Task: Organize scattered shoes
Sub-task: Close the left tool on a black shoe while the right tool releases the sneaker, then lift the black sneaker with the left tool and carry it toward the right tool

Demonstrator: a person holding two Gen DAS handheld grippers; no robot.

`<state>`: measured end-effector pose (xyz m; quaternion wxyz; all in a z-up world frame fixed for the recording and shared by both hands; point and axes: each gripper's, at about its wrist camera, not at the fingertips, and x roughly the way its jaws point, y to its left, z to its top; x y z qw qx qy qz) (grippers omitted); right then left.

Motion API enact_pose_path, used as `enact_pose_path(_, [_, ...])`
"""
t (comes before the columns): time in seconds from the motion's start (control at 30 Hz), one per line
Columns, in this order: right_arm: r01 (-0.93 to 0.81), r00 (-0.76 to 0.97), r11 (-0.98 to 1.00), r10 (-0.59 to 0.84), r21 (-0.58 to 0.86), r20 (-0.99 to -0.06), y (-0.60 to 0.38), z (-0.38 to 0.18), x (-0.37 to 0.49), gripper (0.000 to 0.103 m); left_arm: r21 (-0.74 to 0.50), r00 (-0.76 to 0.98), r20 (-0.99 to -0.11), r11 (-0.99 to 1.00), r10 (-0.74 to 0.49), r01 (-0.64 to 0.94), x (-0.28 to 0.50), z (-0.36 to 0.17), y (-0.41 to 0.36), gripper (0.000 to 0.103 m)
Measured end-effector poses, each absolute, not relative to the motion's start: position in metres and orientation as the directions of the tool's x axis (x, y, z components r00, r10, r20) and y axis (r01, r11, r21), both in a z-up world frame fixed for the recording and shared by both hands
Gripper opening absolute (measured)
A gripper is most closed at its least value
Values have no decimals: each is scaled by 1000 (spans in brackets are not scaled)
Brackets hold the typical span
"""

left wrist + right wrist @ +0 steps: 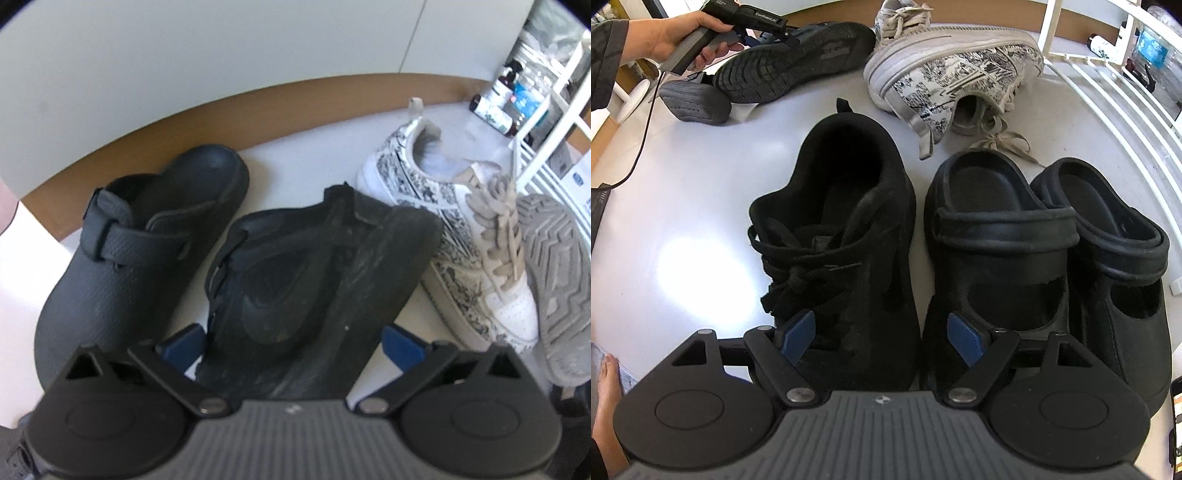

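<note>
1. Left wrist view: left gripper [291, 341] spread wide, blue pads [184, 341] either side of a black sneaker [314, 273] tipped on its side, sole to the right; pads do not press on it. A black clog [144, 236] sits upright just left. Patterned white sneaker [443, 206] right, its mate's grey sole [554, 284] beside it.
2. Right wrist view: right gripper [882, 339] partly open, straddling the toe of a black suede sneaker [849, 236]; contact of the pads unclear. Two black clogs [1034, 258] stand side by side at right. Upper left, a hand [679, 37] holds the other gripper at the tipped sneaker.
</note>
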<state>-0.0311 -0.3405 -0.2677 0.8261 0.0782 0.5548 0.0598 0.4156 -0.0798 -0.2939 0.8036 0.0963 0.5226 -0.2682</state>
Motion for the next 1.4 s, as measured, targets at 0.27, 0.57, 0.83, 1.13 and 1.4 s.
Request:
enact_pose_path(0.27, [-29,367,980,192,195,-910,-337,-271,-29,83,-175,306,-874,832,-378,527,415,-298,-68,96])
enact_pose_path(0.57, [-24,369,980,191,196,-910,-335,-270,-29,83,-196,240,-881,774,-409,601,406,-293,-61,74])
enact_pose_path(0.83, [-32,367,980,194,197,-910,-331,-270,-28,83,-244,162,-877,711,-452,660,401,-291,-55,63])
enact_pose_path(1.13, [-32,366,980,195,197,-910,-328,-273,-25,83,-325,61,-864,647,-499,690,391,-291,-48,57])
enact_pose_path(1.4, [-36,371,980,196,197,-908,-324,-273,-25,83,-387,-18,-852,607,-523,694,375,-295,-43,56])
